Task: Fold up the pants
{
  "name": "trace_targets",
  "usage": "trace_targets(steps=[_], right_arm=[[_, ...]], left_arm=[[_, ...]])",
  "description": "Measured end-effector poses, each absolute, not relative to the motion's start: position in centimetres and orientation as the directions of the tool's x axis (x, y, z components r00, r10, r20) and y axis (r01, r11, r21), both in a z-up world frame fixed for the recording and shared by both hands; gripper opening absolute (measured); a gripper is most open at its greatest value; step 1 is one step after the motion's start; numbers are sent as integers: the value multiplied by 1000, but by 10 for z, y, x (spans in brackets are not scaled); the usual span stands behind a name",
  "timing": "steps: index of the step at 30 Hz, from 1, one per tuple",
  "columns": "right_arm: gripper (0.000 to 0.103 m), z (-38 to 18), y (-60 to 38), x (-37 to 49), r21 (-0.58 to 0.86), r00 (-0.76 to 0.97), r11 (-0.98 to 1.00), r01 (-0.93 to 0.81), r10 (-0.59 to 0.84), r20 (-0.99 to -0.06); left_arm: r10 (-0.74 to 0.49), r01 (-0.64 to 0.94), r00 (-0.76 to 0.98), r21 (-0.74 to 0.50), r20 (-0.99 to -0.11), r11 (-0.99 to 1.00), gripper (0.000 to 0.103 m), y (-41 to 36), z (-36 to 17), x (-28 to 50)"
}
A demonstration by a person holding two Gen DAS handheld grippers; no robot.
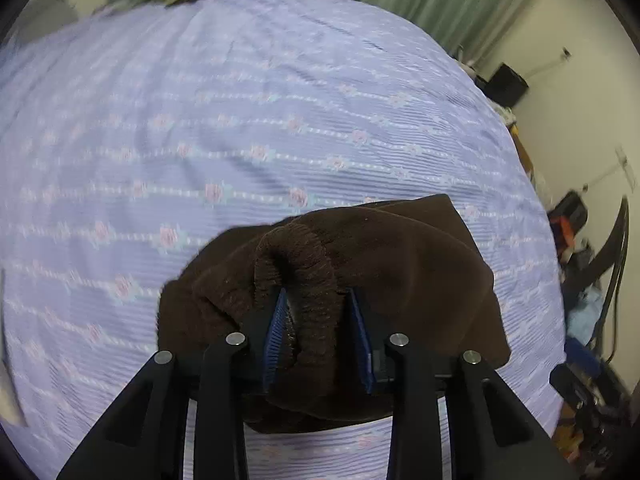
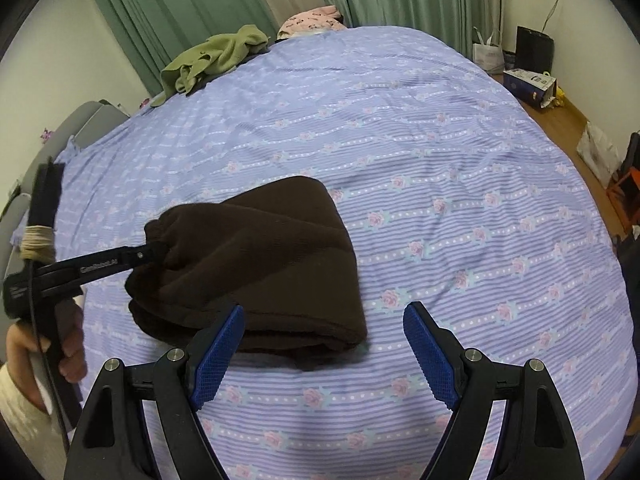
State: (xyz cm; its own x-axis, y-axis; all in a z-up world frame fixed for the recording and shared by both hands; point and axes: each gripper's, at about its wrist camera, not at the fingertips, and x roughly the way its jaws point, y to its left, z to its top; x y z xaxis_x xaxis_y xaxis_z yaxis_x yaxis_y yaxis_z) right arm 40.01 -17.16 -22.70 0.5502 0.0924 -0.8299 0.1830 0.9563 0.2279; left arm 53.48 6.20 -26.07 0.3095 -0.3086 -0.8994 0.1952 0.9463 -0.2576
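While the brown pants [image 2: 256, 268] lie folded into a thick bundle on the bed [image 2: 440, 168], toward its near left part, the left claw [image 1: 318, 320] is clamped on the ribbed waistband [image 1: 298, 264], which bunches up btwn the blue pads. From the right wrist view that claw comes in from the left w/ its tip buried in the bundle's left end, the person's left hand [image 2: 68, 344] gripping the handle. The right claw [image 2: 324, 344] hovers spread wide w/ nothing in it; its left pad [image 2: 216, 356] overlaps the bundle's near edge, but contact can't be told. Far back on the bed, a green garment [image 2: 212, 56] and sth pink [image 2: 312, 20] sit by the green curtains [image 2: 192, 0].
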Motion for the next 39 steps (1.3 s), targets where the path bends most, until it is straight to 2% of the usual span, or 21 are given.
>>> trace_targets(steps=[1,3,6,10,19,21,23,28,33,36,39], right_arm=[[83,-226,-171,400,227,553,957,181,91,-828],[83,-224,-171,401,222,558,959,176,89,-825],[83,-220,-169,400,222,561,961,163,95,-822],[83,-213,-165,398,227,577,964,137,108,-809],[83,-223,-144,405,196,556,977,89,115,-823],[83,-226,-141,404,199,546,977,82,123,-829],[83,-229,-140,402,197,539,977,79,124,-833],[83,-235,-142,402,191,522,976,100,112,-846],[83,-237,-141,403,178,522,980,91,105,-846],[83,-239,-142,404,178,522,980,93,105,-847],[83,-242,-142,407,179,513,978,104,102,-853]], left_arm=[[-322,192,302,-274,-897,942,31,62,-261,534],[-344,182,293,-301,-892,936,18,63,-258,532],[-438,149,331,-412,-836,899,14,81,-237,514],[-479,89,390,-486,-786,870,13,115,-216,489],[-334,-44,347,-371,-877,928,15,148,-270,484],[-307,-49,351,-345,-885,937,23,148,-274,481],[-272,-50,358,-309,-893,950,42,148,-275,480],[-286,-80,327,-328,-901,941,59,155,-288,479],[-381,-87,331,-430,-863,899,59,154,-286,470],[-401,-87,353,-456,-845,885,66,152,-282,463],[-431,-103,355,-493,-830,864,67,151,-288,465]])
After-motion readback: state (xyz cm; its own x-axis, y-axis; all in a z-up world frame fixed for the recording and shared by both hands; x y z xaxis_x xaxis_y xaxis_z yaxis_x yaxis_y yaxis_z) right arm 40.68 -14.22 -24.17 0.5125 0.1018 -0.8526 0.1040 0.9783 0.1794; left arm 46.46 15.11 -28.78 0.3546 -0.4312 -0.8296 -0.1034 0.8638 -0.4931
